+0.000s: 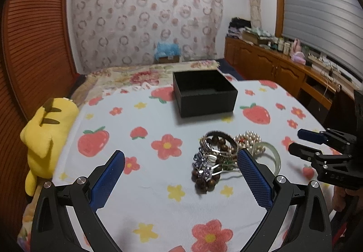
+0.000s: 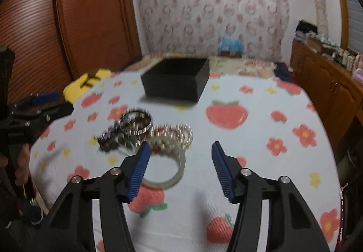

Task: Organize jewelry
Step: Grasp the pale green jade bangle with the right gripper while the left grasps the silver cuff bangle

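Where beads (image 1: 205, 180) tangle, a smooth jade bangle (image 2: 168, 166) curves.

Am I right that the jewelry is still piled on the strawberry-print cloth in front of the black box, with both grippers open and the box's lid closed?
Not quite: the black box has no lid on; it stands open-topped, as the left wrist view shows. The rest holds: the jewelry pile lies on the cloth in front of it, and the left gripper and right gripper are both open.
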`<state>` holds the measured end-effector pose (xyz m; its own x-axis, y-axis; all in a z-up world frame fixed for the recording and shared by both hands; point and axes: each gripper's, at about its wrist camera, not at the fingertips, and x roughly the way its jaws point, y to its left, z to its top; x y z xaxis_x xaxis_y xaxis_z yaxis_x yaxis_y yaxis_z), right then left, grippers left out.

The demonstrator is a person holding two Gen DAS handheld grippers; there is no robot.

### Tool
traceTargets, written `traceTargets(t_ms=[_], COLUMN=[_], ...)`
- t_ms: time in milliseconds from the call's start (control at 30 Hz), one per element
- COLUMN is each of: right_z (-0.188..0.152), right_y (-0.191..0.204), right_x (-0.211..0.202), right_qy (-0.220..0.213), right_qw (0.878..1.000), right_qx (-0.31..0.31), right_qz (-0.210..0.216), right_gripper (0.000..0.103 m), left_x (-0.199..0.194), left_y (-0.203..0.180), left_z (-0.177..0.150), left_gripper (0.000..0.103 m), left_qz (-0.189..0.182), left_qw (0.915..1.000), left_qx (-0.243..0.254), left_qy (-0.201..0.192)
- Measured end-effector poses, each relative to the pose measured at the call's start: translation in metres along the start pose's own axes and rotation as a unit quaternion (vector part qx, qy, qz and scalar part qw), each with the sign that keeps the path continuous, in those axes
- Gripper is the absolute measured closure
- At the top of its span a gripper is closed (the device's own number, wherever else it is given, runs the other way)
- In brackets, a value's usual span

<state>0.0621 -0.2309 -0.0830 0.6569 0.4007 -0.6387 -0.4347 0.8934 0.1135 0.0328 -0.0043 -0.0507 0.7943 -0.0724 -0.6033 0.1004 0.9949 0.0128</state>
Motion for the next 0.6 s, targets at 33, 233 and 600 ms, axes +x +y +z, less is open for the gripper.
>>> traceTargets(t_ms=[33, 233, 600], right_z=[-0.002, -0.006, 0.002], right_y=[0.0, -0.003, -0.006], right_x=[0.006, 0.021, 0.046], right_qy=[0.01, 0.045, 0.091], right_qw=[1.0, 0.999, 0.995], right_qx=[-0.002, -0.006, -0.022], right_qz=[0.002, 0.015, 0.037], right_gripper=[0.054, 0.064, 0.074], left_x=[0.003, 0.021, 0.058], left_y=[-0.001, -0.006, -0.018], left_z=[-0.001, -0.005, 0.001], left_gripper=[0.007, 0.007, 0.007], left_qz=[-0.001, -0.012, -0.043], left_qw=[1.0, 0.9994, 0.9953], left_qx=[0.004, 0.018, 0.055], left_qy=[0.005, 0.028, 0.066])
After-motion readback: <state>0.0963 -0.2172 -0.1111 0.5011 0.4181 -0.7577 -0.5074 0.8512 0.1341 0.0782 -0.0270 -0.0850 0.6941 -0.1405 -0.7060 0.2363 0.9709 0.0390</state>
